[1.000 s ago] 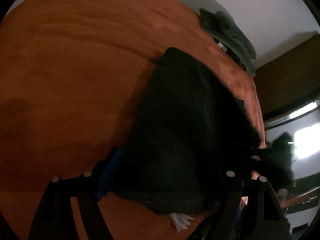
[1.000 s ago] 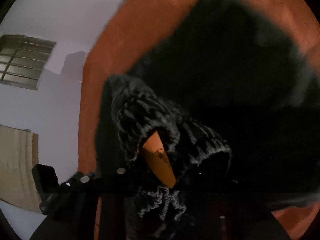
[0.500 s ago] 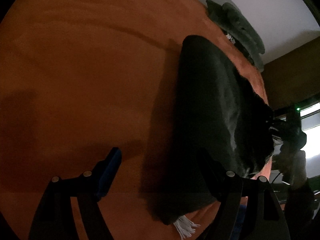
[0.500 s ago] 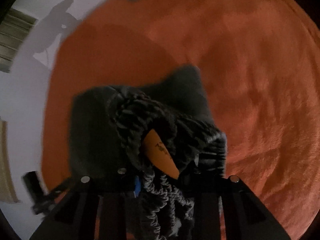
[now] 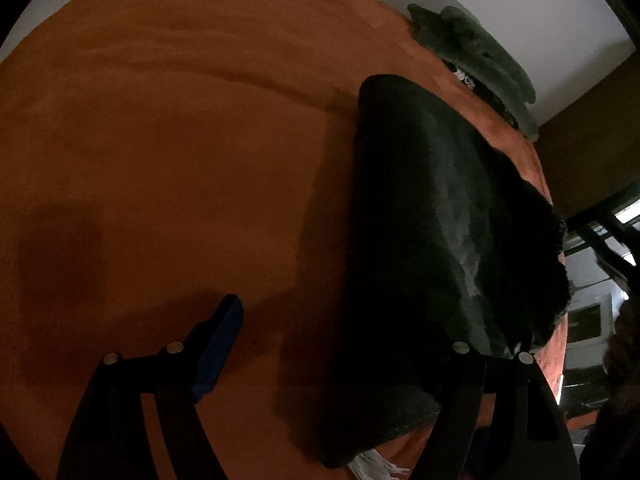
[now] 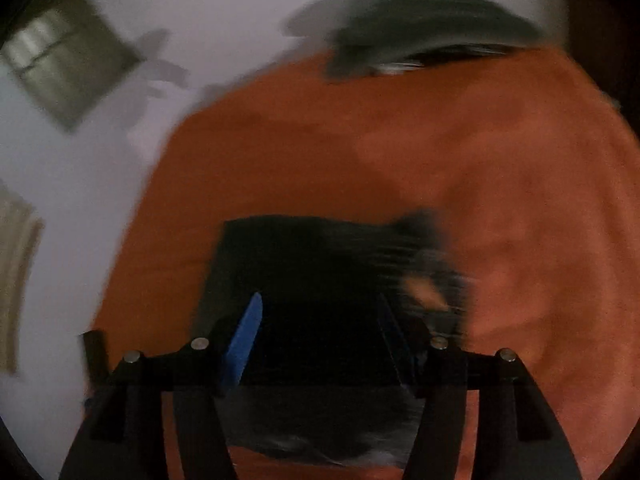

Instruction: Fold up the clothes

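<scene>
Black knit garment (image 5: pixel 436 240) lay folded on the orange blanket (image 5: pixel 168 152), apparently just laid down, as the right gripper (image 6: pixel 320 332) stood above it with jaws just parted and empty, and the left gripper (image 5: pixel 340 344) hung wide open beside it.

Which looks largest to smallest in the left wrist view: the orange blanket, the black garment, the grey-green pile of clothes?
1. orange blanket
2. black garment
3. grey-green pile
The pile lies farthest from the camera, so its true size may be greater than it appears.
</scene>
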A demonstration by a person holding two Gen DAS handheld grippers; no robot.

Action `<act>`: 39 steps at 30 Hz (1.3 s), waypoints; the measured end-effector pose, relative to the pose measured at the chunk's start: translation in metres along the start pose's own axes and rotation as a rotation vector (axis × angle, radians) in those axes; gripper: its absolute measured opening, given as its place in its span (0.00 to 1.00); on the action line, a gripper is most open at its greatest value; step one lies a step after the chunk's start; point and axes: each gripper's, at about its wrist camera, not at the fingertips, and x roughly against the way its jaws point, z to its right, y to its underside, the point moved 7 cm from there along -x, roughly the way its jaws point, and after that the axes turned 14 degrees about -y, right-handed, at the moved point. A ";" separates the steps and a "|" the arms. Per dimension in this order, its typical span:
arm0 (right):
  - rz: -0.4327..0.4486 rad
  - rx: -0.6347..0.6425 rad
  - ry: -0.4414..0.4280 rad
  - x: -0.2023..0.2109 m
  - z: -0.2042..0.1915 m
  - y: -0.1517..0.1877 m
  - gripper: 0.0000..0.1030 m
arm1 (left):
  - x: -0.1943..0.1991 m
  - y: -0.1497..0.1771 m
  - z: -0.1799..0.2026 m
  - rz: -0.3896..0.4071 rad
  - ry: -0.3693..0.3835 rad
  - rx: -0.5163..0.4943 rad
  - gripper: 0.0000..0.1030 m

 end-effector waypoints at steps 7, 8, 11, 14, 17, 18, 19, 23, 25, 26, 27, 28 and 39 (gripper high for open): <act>-0.019 -0.075 0.207 -0.043 0.098 -0.020 0.00 | -0.024 0.007 -0.006 -0.041 -0.008 -0.029 0.82; -0.012 -0.110 0.217 -0.046 0.113 -0.023 0.00 | -0.028 0.007 -0.009 -0.045 0.008 -0.008 0.83; -0.013 -0.147 0.185 -0.041 0.121 -0.024 0.00 | -0.030 0.007 -0.013 -0.044 0.020 -0.010 0.84; -0.009 -0.125 0.196 -0.032 0.115 -0.022 0.00 | -0.025 0.006 -0.018 -0.057 0.025 -0.011 0.84; 0.041 -0.089 0.193 -0.012 0.090 -0.019 0.05 | -0.016 0.004 -0.030 -0.058 0.001 -0.002 0.84; 0.049 -0.079 0.193 -0.005 0.080 -0.013 0.06 | -0.012 0.004 -0.034 -0.053 -0.015 -0.002 0.84; 0.050 -0.072 0.192 -0.001 0.071 -0.005 0.09 | -0.007 0.005 -0.036 -0.050 -0.023 -0.001 0.84; 0.016 -0.035 0.109 0.007 0.023 0.042 0.10 | 0.014 0.012 -0.036 -0.035 -0.032 -0.022 0.84; -0.025 -0.003 0.087 0.002 0.005 0.069 0.10 | 0.021 0.018 -0.036 -0.033 -0.042 -0.051 0.84; -0.048 0.009 0.082 -0.002 -0.001 0.082 0.10 | 0.018 0.024 -0.036 -0.043 -0.062 -0.074 0.84; -0.079 0.013 0.082 -0.003 -0.005 0.097 0.10 | 0.016 0.031 -0.035 -0.054 -0.082 -0.097 0.84; -0.112 0.014 0.083 -0.006 -0.007 0.111 0.10 | 0.014 0.038 -0.037 -0.064 -0.098 -0.110 0.84; -0.128 0.034 0.129 0.007 -0.001 0.150 0.06 | 0.066 0.061 -0.089 0.014 -0.093 -0.008 0.84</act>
